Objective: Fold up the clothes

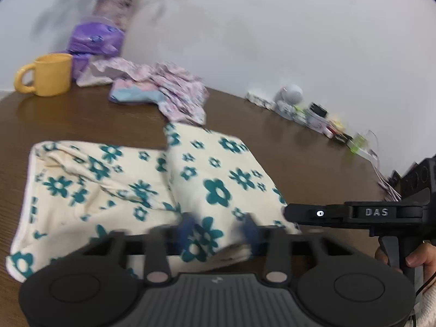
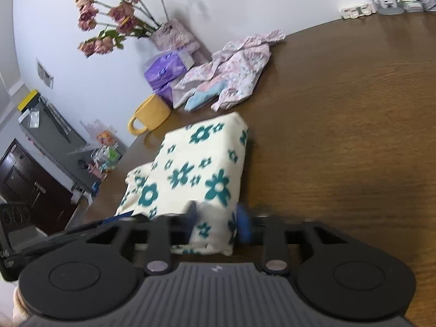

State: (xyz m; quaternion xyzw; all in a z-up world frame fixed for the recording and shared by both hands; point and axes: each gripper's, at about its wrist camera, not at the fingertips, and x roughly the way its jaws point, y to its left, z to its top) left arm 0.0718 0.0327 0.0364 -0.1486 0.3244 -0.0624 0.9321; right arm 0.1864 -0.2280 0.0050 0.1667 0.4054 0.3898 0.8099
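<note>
Cream cloth (image 1: pixel 136 190) — teal flowers — lies half-folded on table (image 1: pixel 81 120).

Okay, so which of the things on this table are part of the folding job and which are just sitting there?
Part of the job:
cream flowered cloth
pink patterned garment
left tool
right tool

Just lying about:
yellow mug
purple tissue pack
vase of roses

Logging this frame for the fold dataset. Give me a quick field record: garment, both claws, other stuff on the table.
garment: cream cloth with teal flowers, partly folded, right part doubled over
left claw: fingers either side of the cloth's near edge
right claw: fingers either side of the folded part's near corner
surface: brown wooden table
waiting pile: pink patterned clothes, unfolded, near the wall
other items: yellow mug, purple tissue pack, vase of flowers
</note>
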